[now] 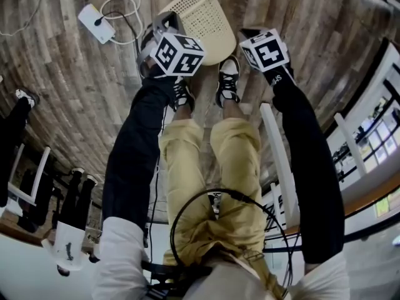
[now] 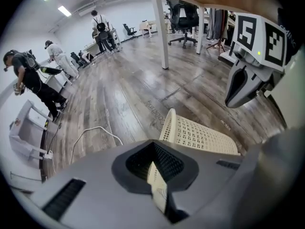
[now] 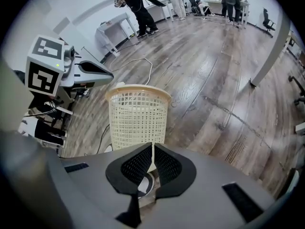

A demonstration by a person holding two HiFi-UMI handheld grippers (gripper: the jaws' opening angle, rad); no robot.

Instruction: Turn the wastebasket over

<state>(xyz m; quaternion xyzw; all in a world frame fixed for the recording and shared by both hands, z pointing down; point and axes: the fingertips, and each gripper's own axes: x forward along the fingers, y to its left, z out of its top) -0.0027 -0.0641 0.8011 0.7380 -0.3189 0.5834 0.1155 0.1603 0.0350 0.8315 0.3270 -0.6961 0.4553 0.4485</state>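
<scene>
Grey-brown wood-plank floor (image 1: 75, 105) of an open office. The cream lattice wastebasket (image 1: 199, 19) stands on it just ahead of the person's shoes (image 1: 228, 80). Its long axis is near upright, with the wide rimmed end up and the narrower end down. The left gripper (image 2: 153, 149) and right gripper (image 3: 152, 147) flank it, both clenched, neither grasping the basket.

open floor (image 1: 75, 99) beyond the wastebasket (image 1: 200, 17); a power strip (image 1: 95, 24) and cable (image 1: 120, 4) lie beside it.
</scene>
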